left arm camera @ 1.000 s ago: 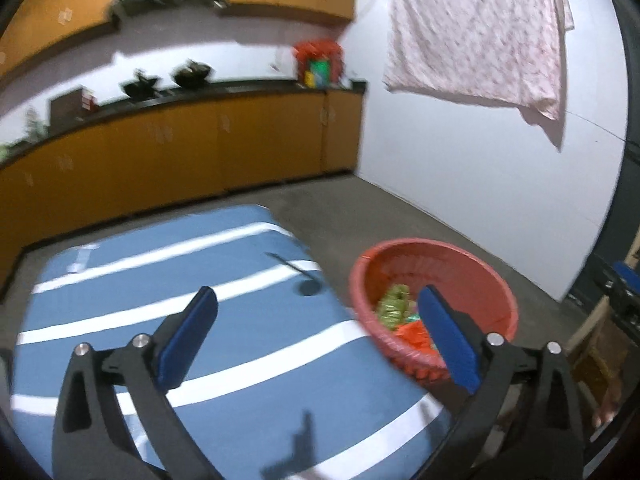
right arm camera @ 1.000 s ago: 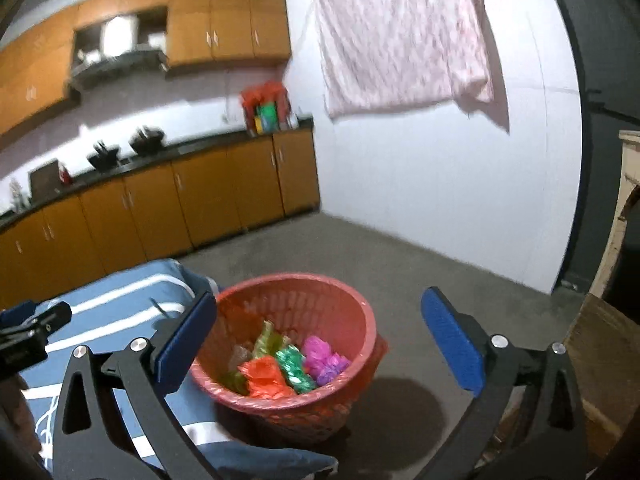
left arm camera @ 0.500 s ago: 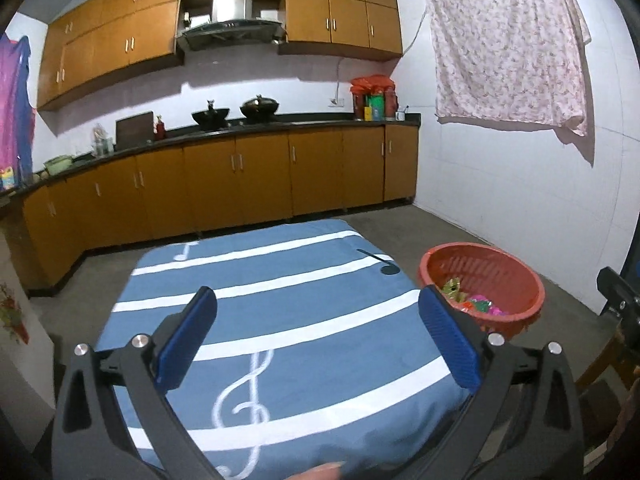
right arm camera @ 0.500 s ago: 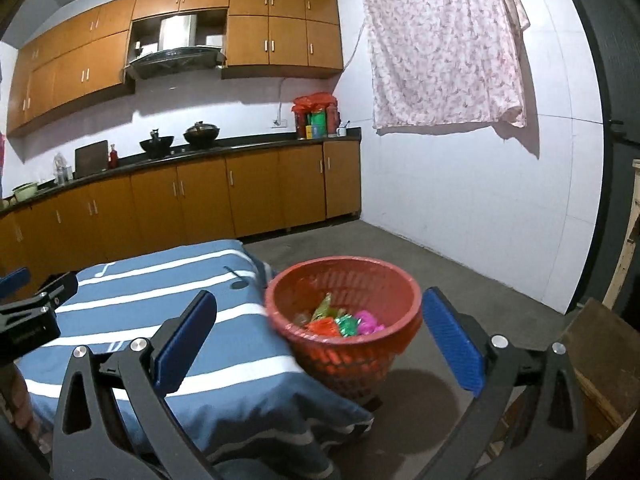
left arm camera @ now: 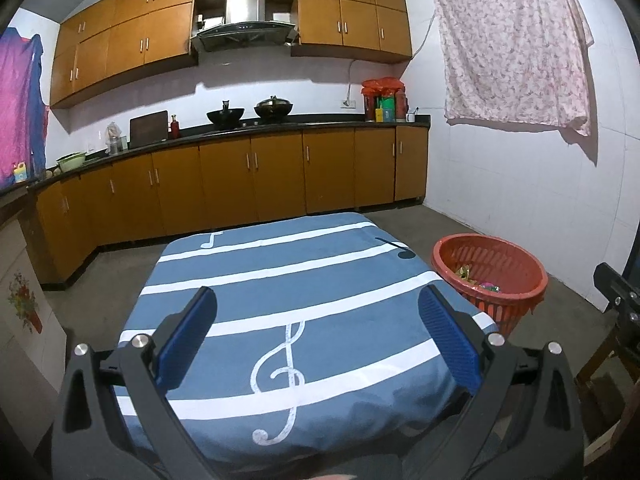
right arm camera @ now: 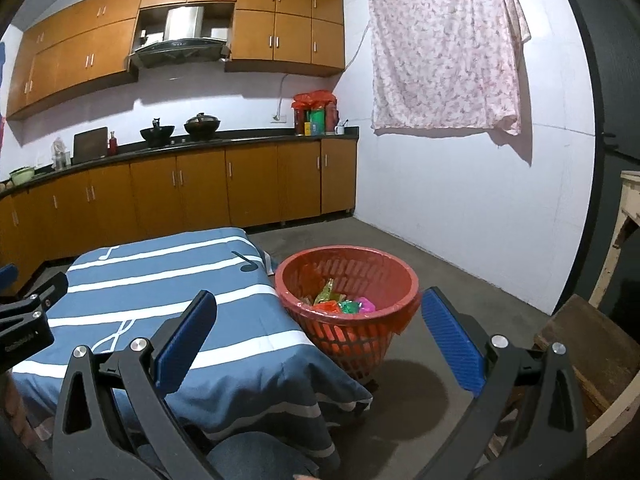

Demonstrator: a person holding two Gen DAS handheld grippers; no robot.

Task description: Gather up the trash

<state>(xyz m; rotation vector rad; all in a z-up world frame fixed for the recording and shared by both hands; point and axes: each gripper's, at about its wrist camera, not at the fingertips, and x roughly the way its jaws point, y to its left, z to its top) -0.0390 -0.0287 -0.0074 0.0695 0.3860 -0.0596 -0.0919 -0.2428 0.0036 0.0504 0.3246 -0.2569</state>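
Facing the red basket (right arm camera: 347,300), the right tongs (right arm camera: 316,332) stand wide open and empty; the wrappers (right arm camera: 340,304) lie inside it, just ahead. The left tongs (left arm camera: 318,330), equally open and empty, sit farther left over the blue cloth (left arm camera: 280,280), so the right hand is nearer.

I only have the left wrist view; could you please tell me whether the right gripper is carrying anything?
Observer: No, the right gripper is open, with nothing between its fingers.
Operator: Thank you. What lies at the bottom of the basket?
Observer: The right wrist view shows a small heap of orange, green and pink wrappers there.
Operator: Does the basket stand on the floor?
Observer: Yes, its base rests on the floor, right beside the hanging corner of the blue cloth.
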